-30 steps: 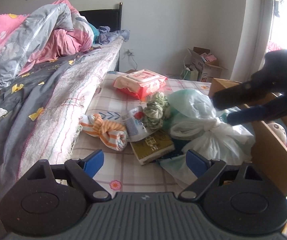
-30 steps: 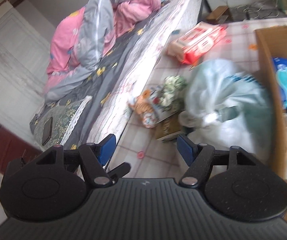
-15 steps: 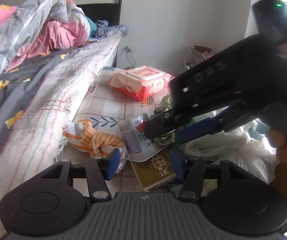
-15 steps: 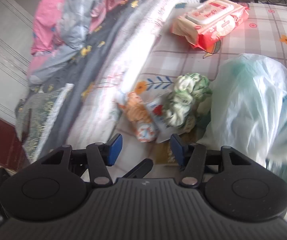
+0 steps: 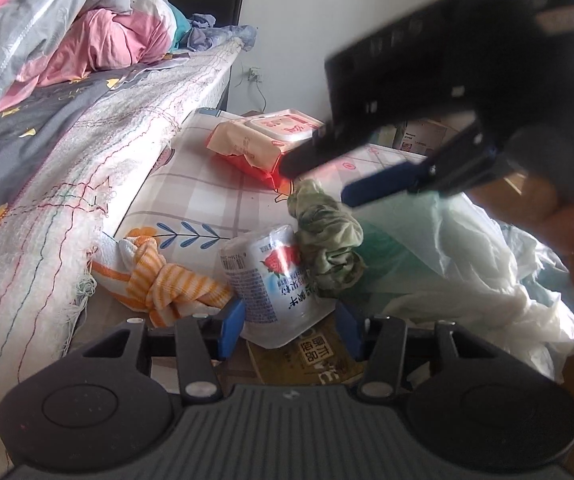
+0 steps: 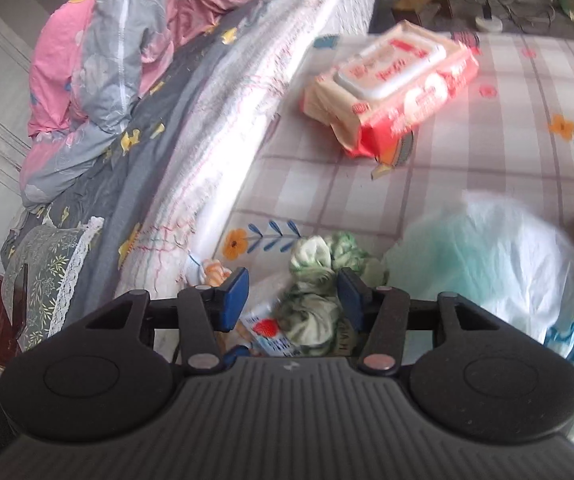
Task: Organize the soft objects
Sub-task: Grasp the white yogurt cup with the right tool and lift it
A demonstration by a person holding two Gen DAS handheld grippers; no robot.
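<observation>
A pile lies on the checked tablecloth (image 5: 207,200): a knotted orange-striped cloth (image 5: 167,280), a white strawberry-print pouch (image 5: 271,276), a green bundled cloth (image 5: 327,236) and a brown book (image 5: 319,356). My left gripper (image 5: 291,324) is open, its pads either side of the pouch's lower end. My right gripper (image 6: 293,300) is open just above the green cloth (image 6: 315,280); it also shows in the left wrist view (image 5: 327,184), hovering over that cloth.
A pack of wet wipes (image 6: 391,88) lies farther back on the table. A large white and green plastic bag (image 5: 467,264) fills the right side. The bed with a grey sheet and pink quilt (image 5: 67,60) borders the table on the left.
My left gripper has moved forward and down to the pouch. My right gripper has come in from the right and lowered over the green cloth. Both stay open.
</observation>
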